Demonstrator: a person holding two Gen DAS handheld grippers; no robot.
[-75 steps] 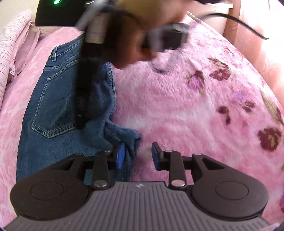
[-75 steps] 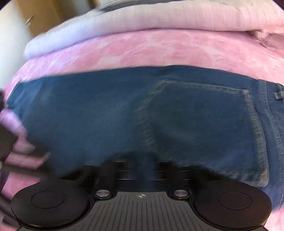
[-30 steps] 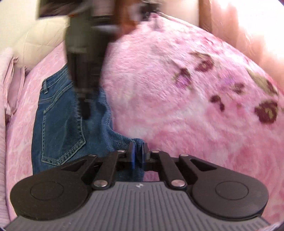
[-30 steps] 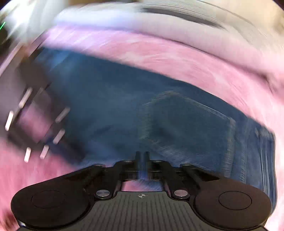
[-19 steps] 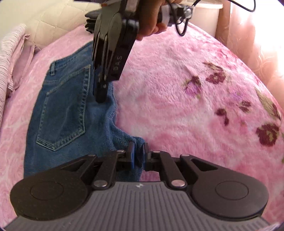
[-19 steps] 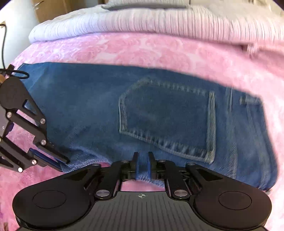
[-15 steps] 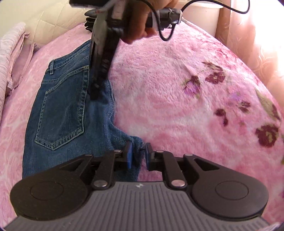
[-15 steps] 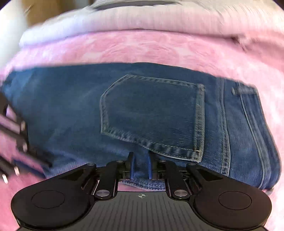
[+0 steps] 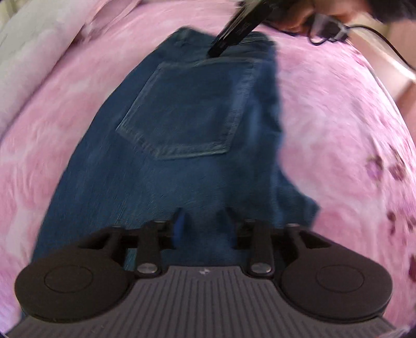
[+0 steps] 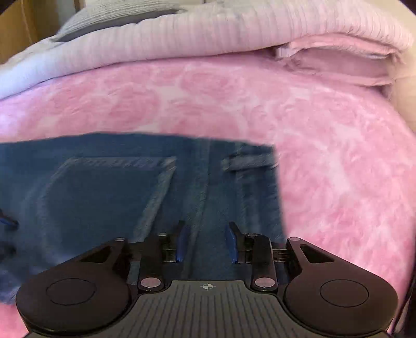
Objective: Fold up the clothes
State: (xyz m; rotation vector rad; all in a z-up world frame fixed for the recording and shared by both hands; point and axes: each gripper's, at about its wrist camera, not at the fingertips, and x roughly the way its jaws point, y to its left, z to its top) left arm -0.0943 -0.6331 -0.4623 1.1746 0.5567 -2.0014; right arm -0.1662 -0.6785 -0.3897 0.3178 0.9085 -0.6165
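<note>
Jeans (image 9: 182,145): blue denim, lying flat on the pink blanket (image 9: 338,124), back pocket (image 9: 189,109) facing up. In the right wrist view we see the waistband end with a belt loop (image 10: 247,160) nearest the bare blanket, and the pocket to its left.

Left tongs (image 9: 204,223): we find them spread apart with nothing between the pads, poised over the denim below the pocket. Whether they touch the cloth we cannot tell; this view is blurred.

Right tongs (image 10: 206,243): also spread apart and empty, over the seam area beside the pocket, close to the waistband. From the left wrist view we see their dark tip (image 9: 223,44) near the top edge of the jeans, with a hand (image 9: 306,15) behind.

Bedding: a folded ribbed quilt (image 10: 208,33) lies along the far side of the blanket, with a pink folded layer (image 10: 338,59) beneath its right end.

Blanket detail: dark flower prints (image 9: 387,169) at the right side.
</note>
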